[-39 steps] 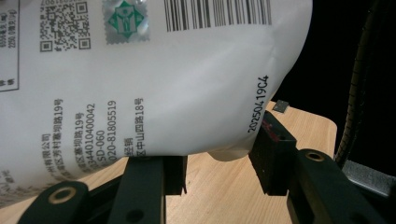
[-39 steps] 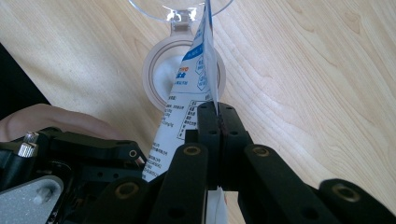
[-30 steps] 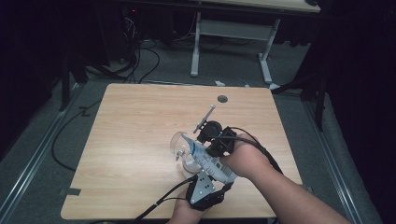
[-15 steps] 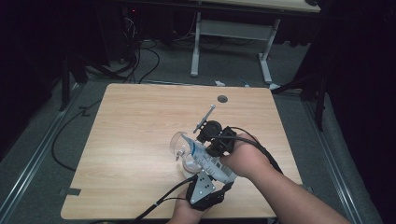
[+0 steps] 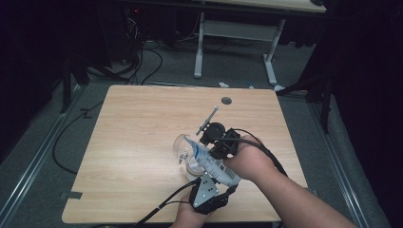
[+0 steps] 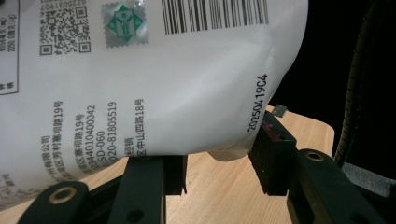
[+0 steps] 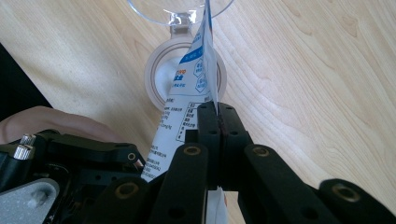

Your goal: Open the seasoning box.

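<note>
White plastic pouch [image 5: 209,160] stayed tilted over the open jar [image 5: 191,167] near the table's [image 5: 142,123] front edge, unmoved from a second before, your right gripper [image 7: 217,109] pinching its edge and left gripper [image 6: 217,163] clasping its bottom, so pouring likely continued.

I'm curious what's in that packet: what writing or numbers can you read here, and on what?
On the white printed plastic pouch:
"20250419C4"
"020-81805519"
"SD-060"
"034401040042", first digits cut off
Barcode, QR codes, green seal: no legible words
Chinese lines: too small to read reliably
Blue pouch face: print too small
</note>
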A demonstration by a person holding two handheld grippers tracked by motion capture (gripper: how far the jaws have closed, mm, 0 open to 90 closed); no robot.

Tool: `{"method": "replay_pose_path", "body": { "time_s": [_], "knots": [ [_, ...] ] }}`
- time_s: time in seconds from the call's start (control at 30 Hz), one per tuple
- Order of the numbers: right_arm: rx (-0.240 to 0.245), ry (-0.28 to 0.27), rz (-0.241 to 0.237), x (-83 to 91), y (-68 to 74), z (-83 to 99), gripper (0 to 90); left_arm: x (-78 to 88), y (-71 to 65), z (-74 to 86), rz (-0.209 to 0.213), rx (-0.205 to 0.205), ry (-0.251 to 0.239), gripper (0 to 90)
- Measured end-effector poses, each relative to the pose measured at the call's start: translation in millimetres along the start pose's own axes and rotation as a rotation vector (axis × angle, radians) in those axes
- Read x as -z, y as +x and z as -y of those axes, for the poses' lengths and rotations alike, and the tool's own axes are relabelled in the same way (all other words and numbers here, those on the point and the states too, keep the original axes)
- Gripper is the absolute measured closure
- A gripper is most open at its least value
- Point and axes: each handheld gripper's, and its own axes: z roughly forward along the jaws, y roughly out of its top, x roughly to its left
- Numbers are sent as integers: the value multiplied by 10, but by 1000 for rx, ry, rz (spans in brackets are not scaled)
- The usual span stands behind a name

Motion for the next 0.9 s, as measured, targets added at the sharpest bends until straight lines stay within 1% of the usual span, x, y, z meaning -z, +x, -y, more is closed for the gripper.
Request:
{"method": "replay_pose_path", "body": {
  "time_s": [0.23,0.3,0.53,0.9],
  "knots": [
    [2,1,4,5,3,-9,900,-2,0,-3,1,2,-3,605],
    [-4,2,7,11,8,-4,900,-4,-2,-4,3,2,-5,605],
    [-6,-9,5,33,-3,20,900,-13,-8,-19,4,-3,-7,606],
    [-4,-10,8,40,-21,7,900,-27,12,-33,4,-3,-5,606]
  ]
}}
